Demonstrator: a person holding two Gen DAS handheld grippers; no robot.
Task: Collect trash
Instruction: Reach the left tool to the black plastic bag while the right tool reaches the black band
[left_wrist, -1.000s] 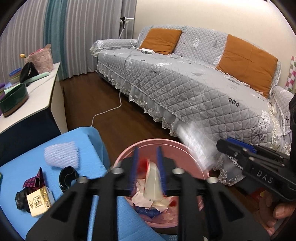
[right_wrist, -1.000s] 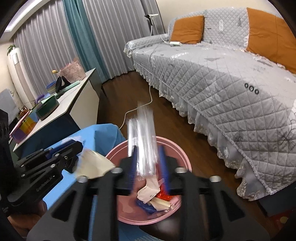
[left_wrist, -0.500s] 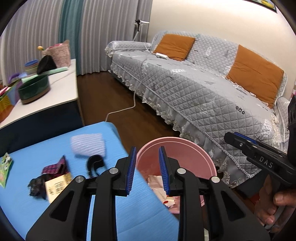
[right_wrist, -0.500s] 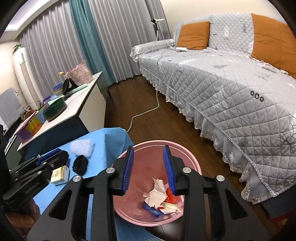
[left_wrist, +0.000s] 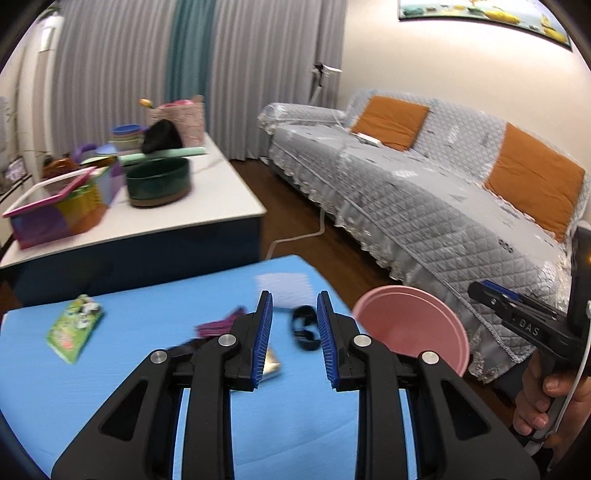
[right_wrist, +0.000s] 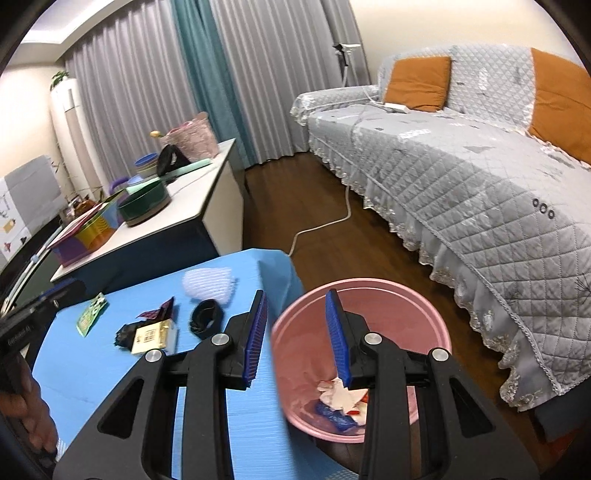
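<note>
A grey quilted sofa (right_wrist: 461, 177) with orange cushions runs far ahead and to the right of both tongs. Ahead and to the left stands a white bench (left_wrist: 155, 221) carrying a dark green bowl (left_wrist: 158, 181), a coloured box (left_wrist: 55, 210) and a pink basket (left_wrist: 181, 118).

Directly below the tongs lies a bench under a blue cover (right_wrist: 122, 369). The pink bin (right_wrist: 369, 295) stands at its right edge, under the right tongs (right_wrist: 295, 339). Only the right wrist view looks into it: crumpled white paper, a red scrap and a blue wrapper lie at the bottom. The left wrist view shows just its rim and inner wall, right of the left tongs (left_wrist: 293, 345).

The trash left on the blue cover sits ahead and left of the right tongs: a white foam net (right_wrist: 208, 282), a black ring (right_wrist: 207, 317), a yellowish carton (right_wrist: 153, 336) touching a dark crumpled wrapper (right_wrist: 153, 314), and a green packet (right_wrist: 90, 314) farthest left. In the left wrist view the carton is mostly hidden behind the left tongs.

Both tongs stand partly open with nothing between their blue pads (left_wrist: 264, 339). A hand (left_wrist: 546, 398) grips the right tongs' handle.
</note>
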